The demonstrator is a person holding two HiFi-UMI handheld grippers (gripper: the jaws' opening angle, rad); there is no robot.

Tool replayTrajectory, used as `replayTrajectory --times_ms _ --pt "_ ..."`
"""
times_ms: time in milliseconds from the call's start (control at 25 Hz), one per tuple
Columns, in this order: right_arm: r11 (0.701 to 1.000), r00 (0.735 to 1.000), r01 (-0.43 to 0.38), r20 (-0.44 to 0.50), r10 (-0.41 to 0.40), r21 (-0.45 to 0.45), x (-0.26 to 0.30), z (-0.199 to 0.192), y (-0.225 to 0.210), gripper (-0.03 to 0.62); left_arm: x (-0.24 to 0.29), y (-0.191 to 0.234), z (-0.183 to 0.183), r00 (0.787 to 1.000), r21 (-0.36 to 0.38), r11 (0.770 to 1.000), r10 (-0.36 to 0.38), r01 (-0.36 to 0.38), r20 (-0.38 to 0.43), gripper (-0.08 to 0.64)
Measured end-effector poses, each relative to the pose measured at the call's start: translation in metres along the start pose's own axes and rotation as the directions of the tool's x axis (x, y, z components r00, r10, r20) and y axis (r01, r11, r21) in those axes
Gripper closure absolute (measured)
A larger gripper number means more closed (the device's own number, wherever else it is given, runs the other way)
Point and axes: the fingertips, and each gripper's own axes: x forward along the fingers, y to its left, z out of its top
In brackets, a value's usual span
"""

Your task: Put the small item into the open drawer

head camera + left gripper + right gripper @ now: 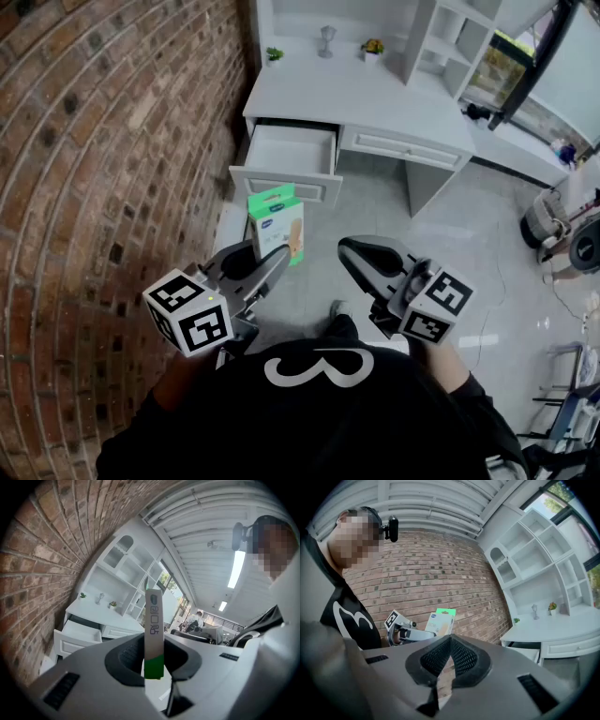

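A small flat box, green on top and white below, stands upright in my left gripper, whose jaws are shut on its lower end. In the left gripper view the box shows edge-on between the pads, and it shows again as the box in the right gripper view. My right gripper is shut and holds nothing; it hangs level with the left one, a short way to its right. The open white drawer juts from the desk's left end, ahead of the box. The drawer looks empty.
A brick wall runs along the left. The white desk carries two small plants and a goblet, with white shelving at its right. Grey tiled floor spreads below. Office gear and cables lie at the far right.
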Motion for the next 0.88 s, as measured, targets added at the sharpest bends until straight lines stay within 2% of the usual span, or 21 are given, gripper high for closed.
replayTrajectory --times_ms 280,560,680,880 --pt "1.000 1.000 0.002 -0.001 -0.002 -0.028 0.006 0.005 0.017 0.583 -0.019 -0.002 0.002 1.000 0.014 1.000 0.002 -0.002 0.010 0.479" --pt "1.000 1.000 0.029 -0.012 -0.029 0.007 -0.011 0.022 0.010 0.583 -0.011 -0.019 0.014 1.000 -0.019 0.999 0.027 -0.027 0.004 0.479" --pt "0.999 0.999 0.034 0.007 -0.035 0.039 -0.006 0.016 0.007 0.583 -0.014 -0.013 0.009 1.000 -0.019 1.000 0.016 -0.016 0.011 0.479" --pt "0.999 0.999 0.032 0.021 -0.033 0.038 0.011 0.000 0.009 0.581 -0.024 0.005 -0.001 1.000 -0.007 1.000 0.007 -0.007 0.023 0.479"
